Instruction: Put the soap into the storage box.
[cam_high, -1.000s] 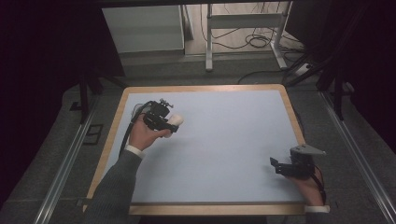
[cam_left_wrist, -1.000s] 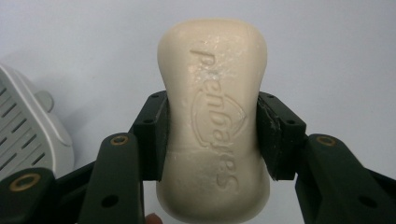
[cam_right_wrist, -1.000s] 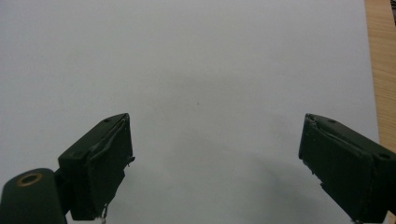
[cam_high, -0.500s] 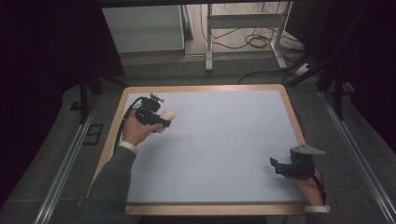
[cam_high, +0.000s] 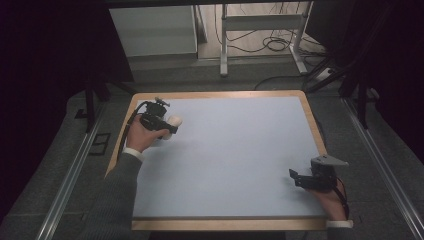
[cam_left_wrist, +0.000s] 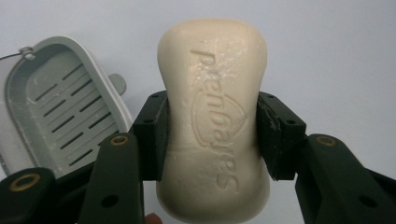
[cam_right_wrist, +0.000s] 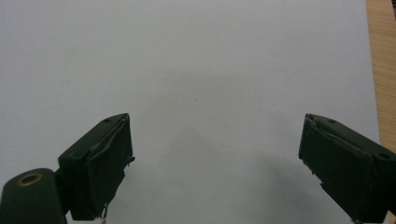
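Note:
A cream bar of soap (cam_left_wrist: 212, 70) with raised lettering is clamped at its waist by my left gripper (cam_left_wrist: 212, 128), whose black jaws press on both of its sides. Beside it on the left lies a grey slotted soap dish (cam_left_wrist: 56, 112) on the pale blue mat. In the high view the left gripper (cam_high: 167, 124) is at the mat's far left with the soap (cam_high: 175, 120) sticking out to the right. My right gripper (cam_high: 295, 176) rests near the front right corner. Its jaws stand wide apart with nothing between them (cam_right_wrist: 215, 144).
The pale blue mat (cam_high: 235, 155) lies in a wooden frame (cam_high: 312, 125), whose edge also appears as the wood strip (cam_right_wrist: 382, 70) in the right gripper view. Metal rails (cam_high: 75, 165) run along both sides of the table. A white stand and cables sit beyond the far edge.
My left hand has carried the soap a little to the left and slightly toward the far edge. The right hand has stayed where it was.

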